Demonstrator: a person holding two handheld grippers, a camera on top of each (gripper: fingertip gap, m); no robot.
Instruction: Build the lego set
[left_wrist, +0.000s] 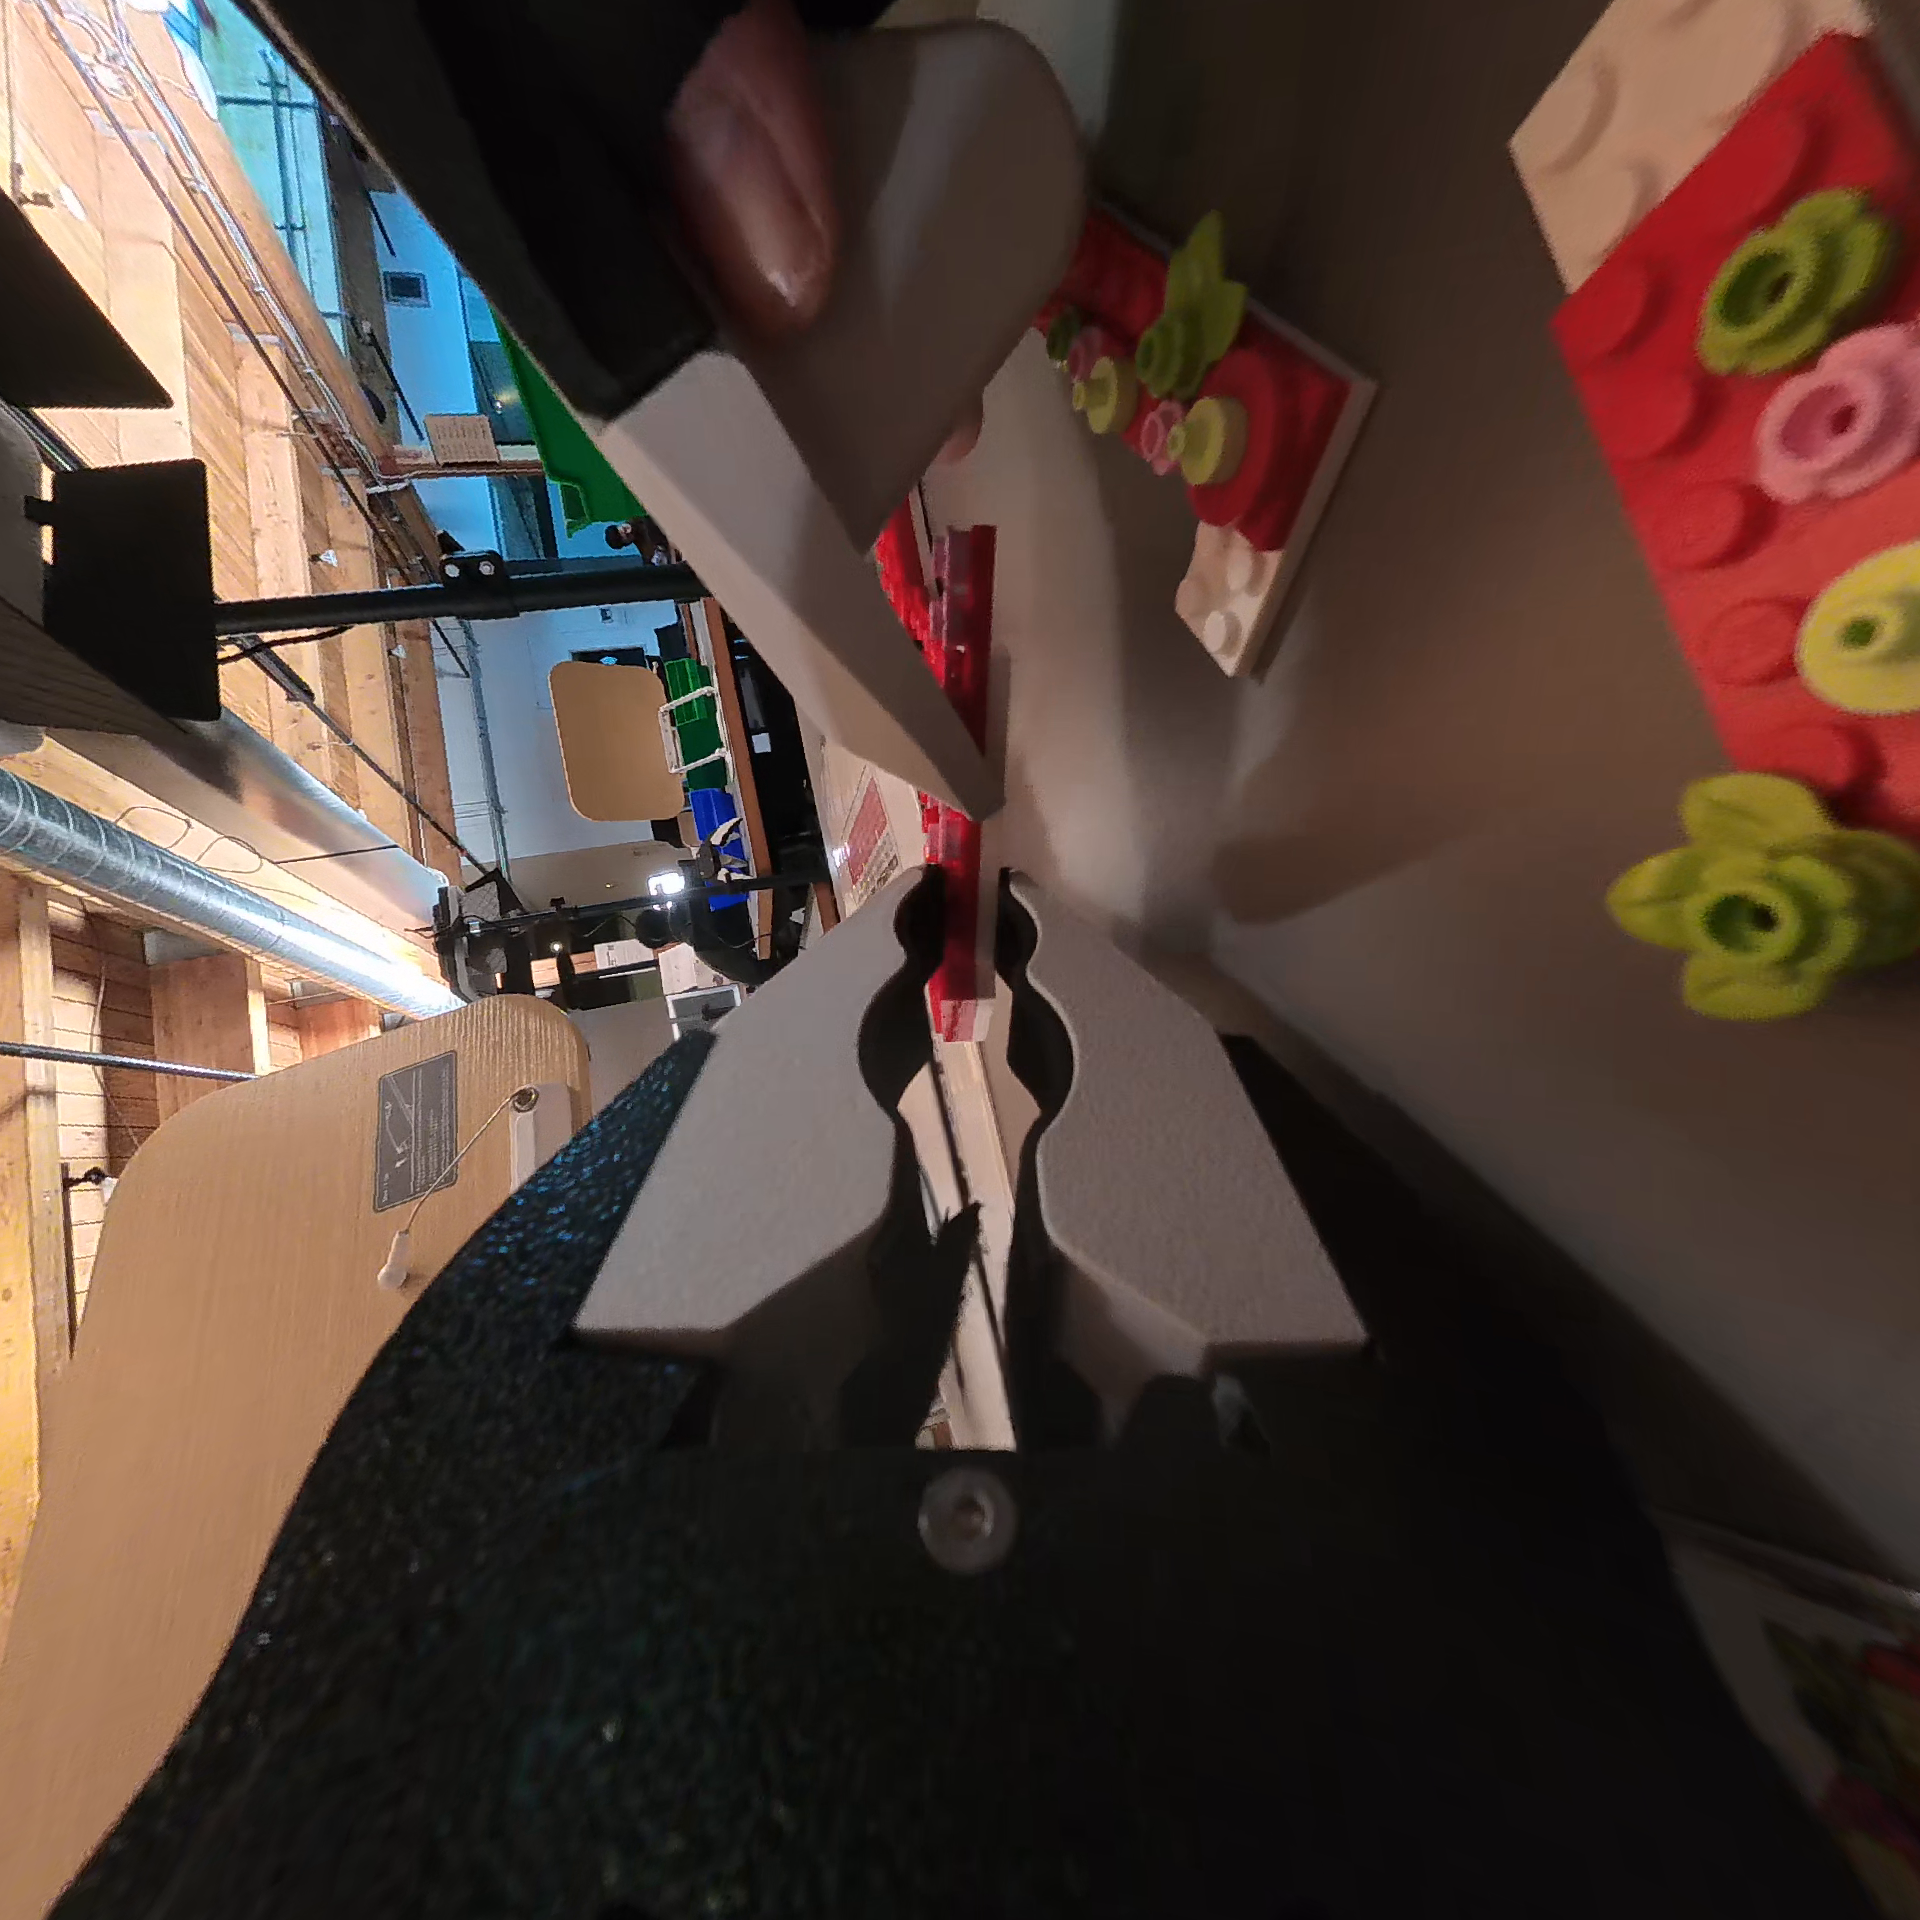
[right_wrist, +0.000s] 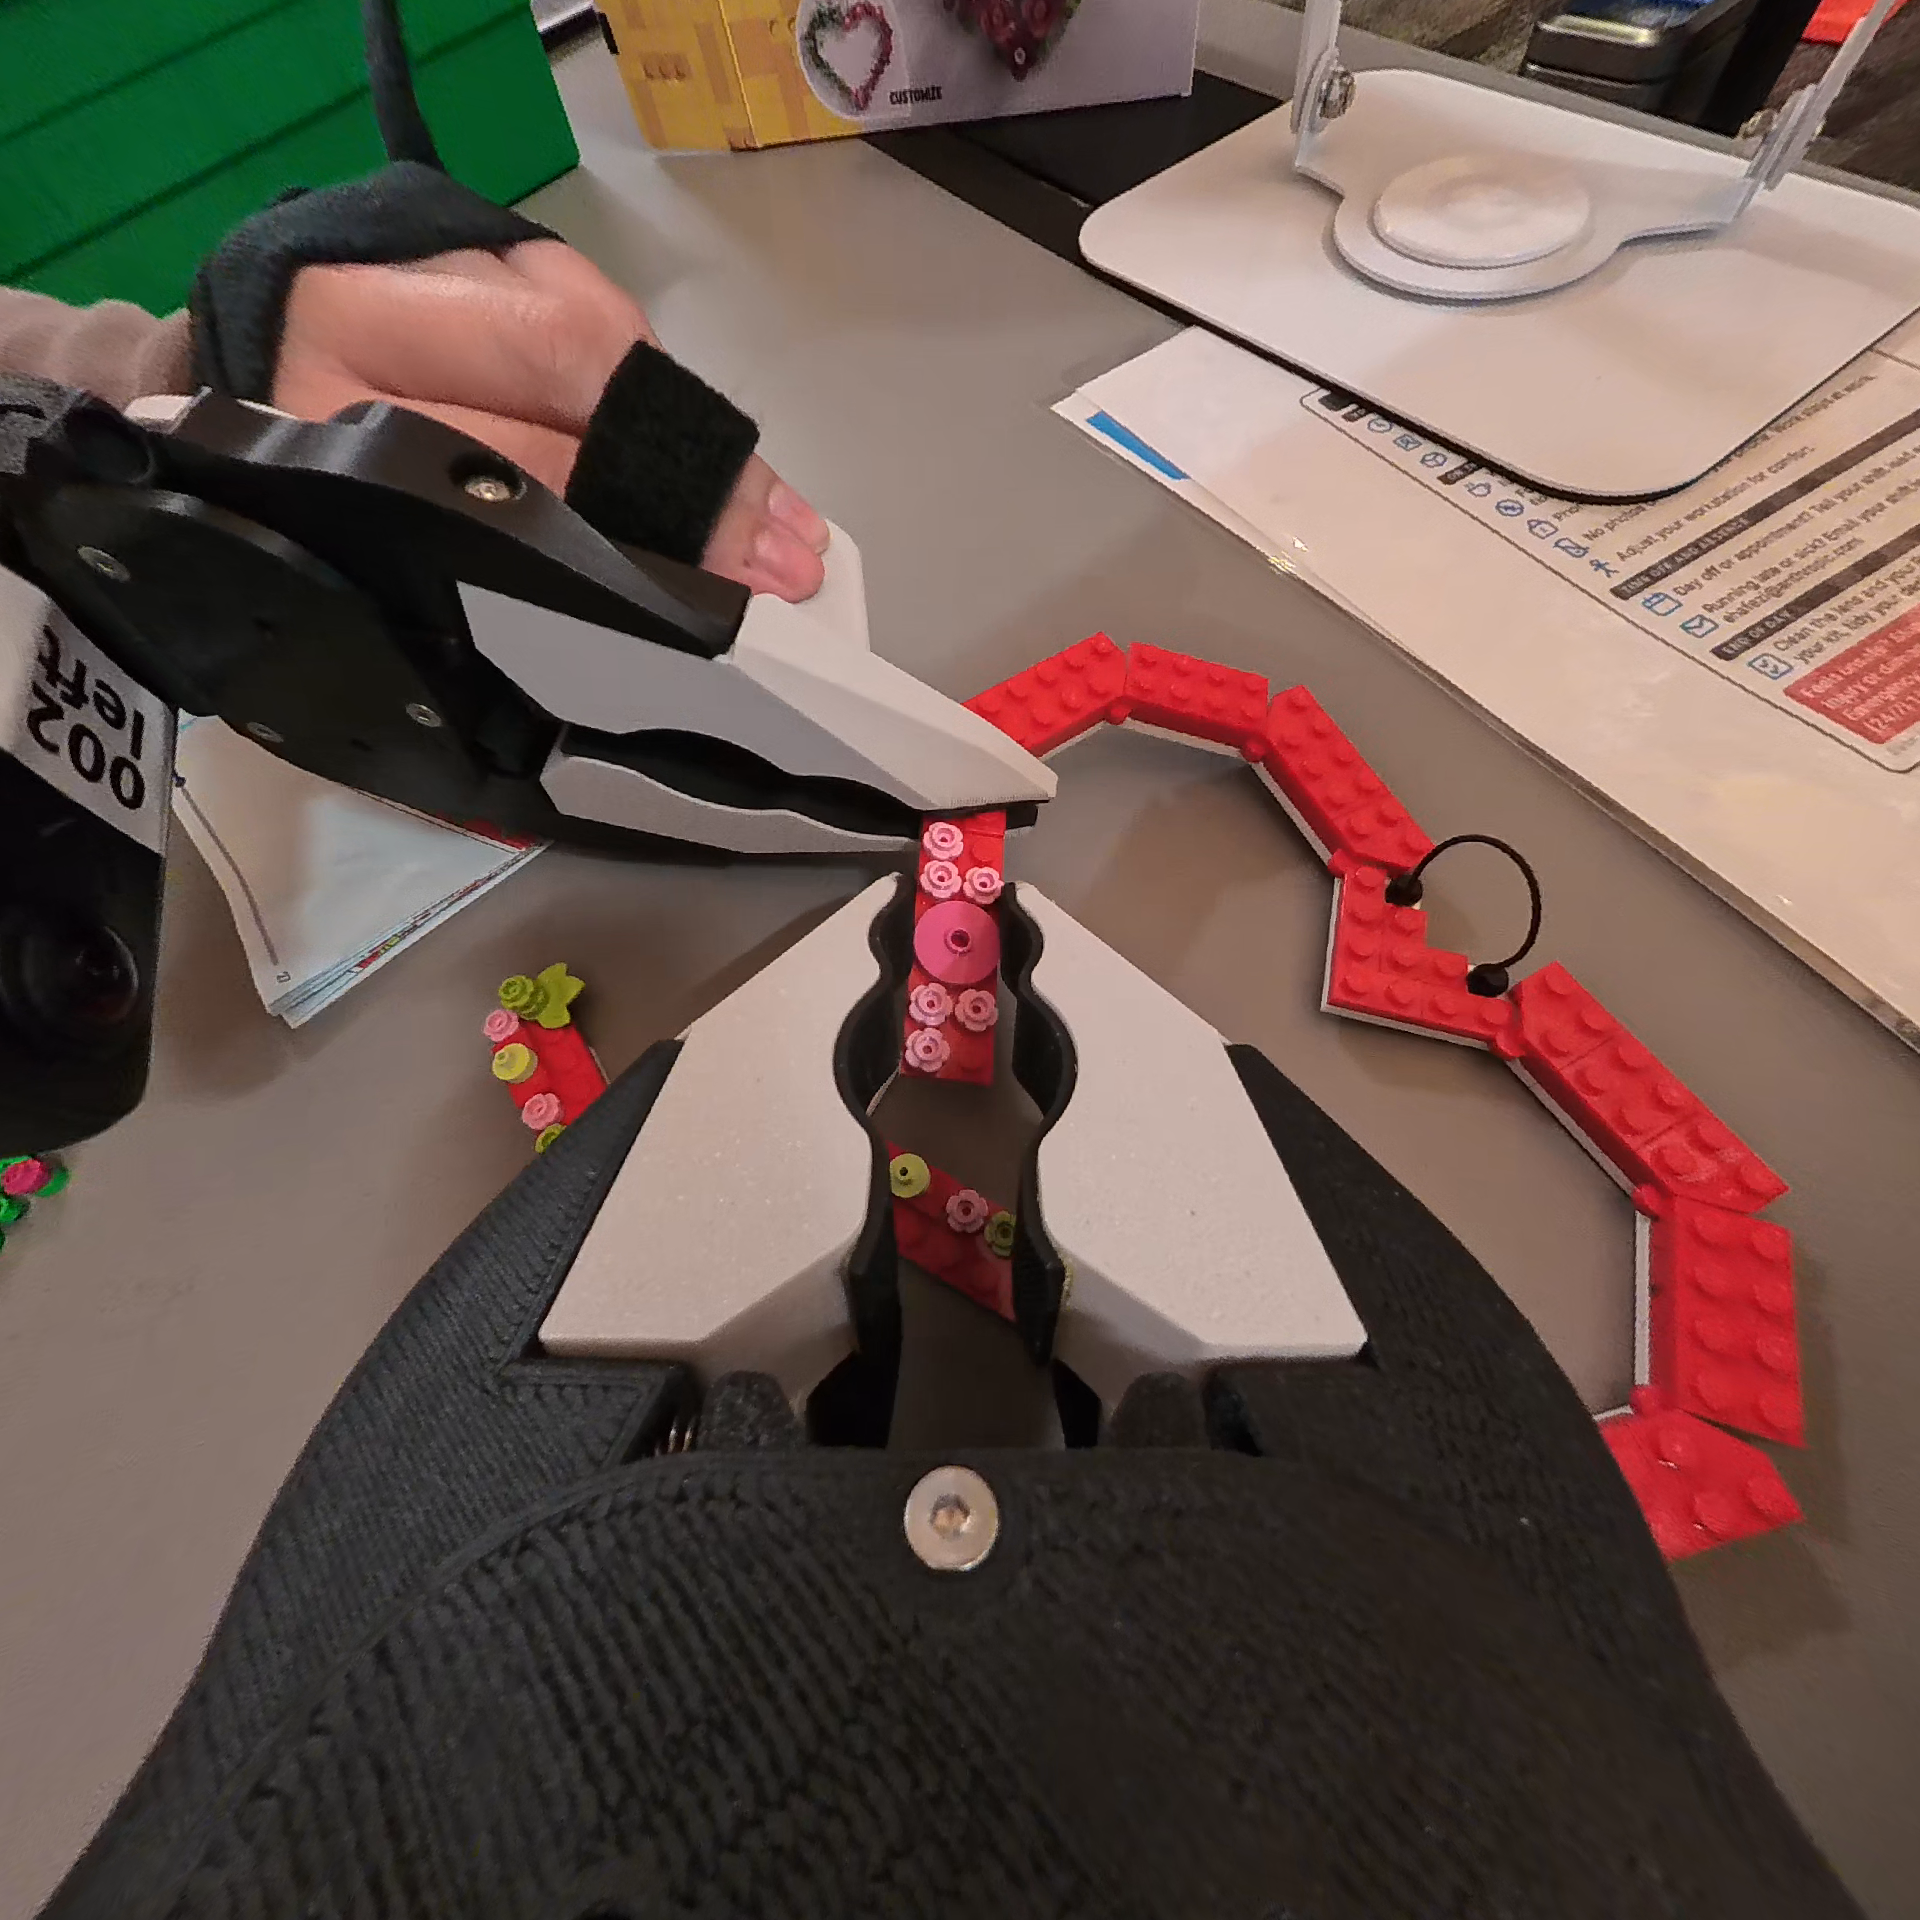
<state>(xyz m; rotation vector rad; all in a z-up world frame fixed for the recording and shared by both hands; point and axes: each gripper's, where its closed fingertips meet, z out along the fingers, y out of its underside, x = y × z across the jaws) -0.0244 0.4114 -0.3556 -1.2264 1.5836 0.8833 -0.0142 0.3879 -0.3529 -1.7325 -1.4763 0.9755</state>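
Along your bench's far edge sit a green bin and a white stand base, resting on a laminated sheet.

Centre of right wrist view is crowded: left gripper and right gripper meet on the flowered strip, no gap between. Red chain curves down the right side, paper beyond. Two strips lie lower left. Bare table at upper centre is open.
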